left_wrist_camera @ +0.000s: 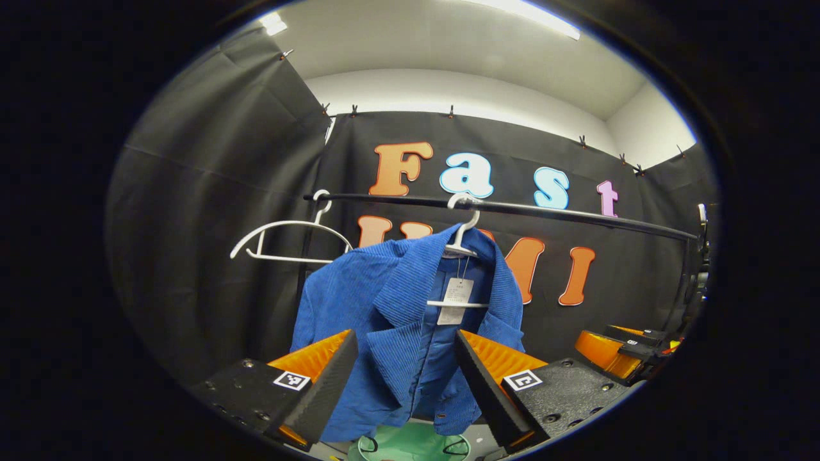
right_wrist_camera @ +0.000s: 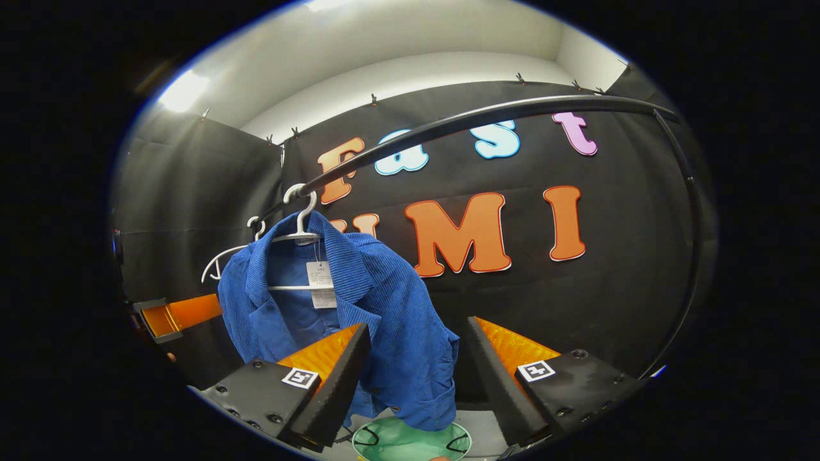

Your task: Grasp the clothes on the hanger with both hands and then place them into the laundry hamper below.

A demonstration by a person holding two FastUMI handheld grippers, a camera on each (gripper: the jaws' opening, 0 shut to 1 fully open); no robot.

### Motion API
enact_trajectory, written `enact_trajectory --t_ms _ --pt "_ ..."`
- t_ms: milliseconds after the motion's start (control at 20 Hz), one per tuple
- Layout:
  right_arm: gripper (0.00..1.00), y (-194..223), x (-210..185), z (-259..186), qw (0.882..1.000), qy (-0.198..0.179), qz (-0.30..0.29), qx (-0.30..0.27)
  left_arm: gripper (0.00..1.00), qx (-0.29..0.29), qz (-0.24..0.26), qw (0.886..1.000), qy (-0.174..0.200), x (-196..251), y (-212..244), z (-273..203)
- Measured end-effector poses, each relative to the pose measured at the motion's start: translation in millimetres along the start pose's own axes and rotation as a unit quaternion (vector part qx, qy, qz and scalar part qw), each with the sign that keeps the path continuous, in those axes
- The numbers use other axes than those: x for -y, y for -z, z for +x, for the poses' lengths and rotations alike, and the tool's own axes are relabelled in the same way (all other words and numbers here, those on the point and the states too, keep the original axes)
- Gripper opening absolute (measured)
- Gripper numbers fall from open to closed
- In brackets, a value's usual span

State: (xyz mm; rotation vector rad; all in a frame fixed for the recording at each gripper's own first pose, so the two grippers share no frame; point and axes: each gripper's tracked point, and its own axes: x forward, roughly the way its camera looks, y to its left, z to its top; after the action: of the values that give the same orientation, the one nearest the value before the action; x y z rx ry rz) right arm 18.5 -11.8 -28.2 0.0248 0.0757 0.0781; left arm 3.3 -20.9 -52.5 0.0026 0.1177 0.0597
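A blue ribbed corduroy jacket (left_wrist_camera: 410, 333) hangs at the centre of the left gripper view on a white plastic hanger (left_wrist_camera: 462, 246), whose hook loops over a thin black metal rail (left_wrist_camera: 512, 208) crossing the middle of the frame, so the garment drapes free at chest height, ready to be taken from both sides. A paper tag (left_wrist_camera: 455, 301) dangles inside its open collar. The left gripper (left_wrist_camera: 407, 378) sits at the bottom centre of that view, its jaws spread wide with the jacket's front between them but not pinched. In the right gripper view the same jacket appears left of centre, and the right gripper (right_wrist_camera: 416, 371) at the bottom centre is likewise wide apart, its left finger overlapping the jacket's hem (whether it touches the cloth is unclear). A second, bare white hanger (left_wrist_camera: 282, 240) hangs at the rail's left end. Directly beneath the jacket, at the bottom edge of both views, lies the round pale green laundry hamper (right_wrist_camera: 410, 442), placed so the garment can drop straight in.
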Motion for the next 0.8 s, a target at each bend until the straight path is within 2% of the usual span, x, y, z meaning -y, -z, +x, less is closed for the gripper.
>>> enact_trajectory --t_ms 250,300,350,550,650,700,800 --pt "0.97 17 0 10 1.0 -0.013 -0.003 -0.02 0.95 -0.02 0.003 1.0 -0.008 5 24 22" --pt "0.97 21 -2 14 1.0 -0.017 -0.003 -0.025 0.92 -0.023 0.006 1.0 -0.009 6 27 27" --pt "0.98 24 -4 19 0.999 -0.021 -0.002 -0.03 0.95 -0.026 0.01 1.0 -0.01 6 31 32" --pt "0.98 39 -15 35 0.998 -0.034 0.001 -0.045 0.95 -0.049 0.012 0.999 -0.01 8 48 49" --pt "0.98 44 -22 44 0.998 -0.041 0.006 -0.051 0.92 -0.055 0.009 0.998 -0.013 4 53 56" --pt "0.98 47 -28 47 0.997 -0.046 0.007 -0.053 0.95 -0.055 0.01 0.998 -0.016 0 54 59" --pt "0.98 48 -33 55 0.997 -0.051 0.004 -0.053 0.95 -0.053 0.011 0.998 -0.023 -8 53 68"
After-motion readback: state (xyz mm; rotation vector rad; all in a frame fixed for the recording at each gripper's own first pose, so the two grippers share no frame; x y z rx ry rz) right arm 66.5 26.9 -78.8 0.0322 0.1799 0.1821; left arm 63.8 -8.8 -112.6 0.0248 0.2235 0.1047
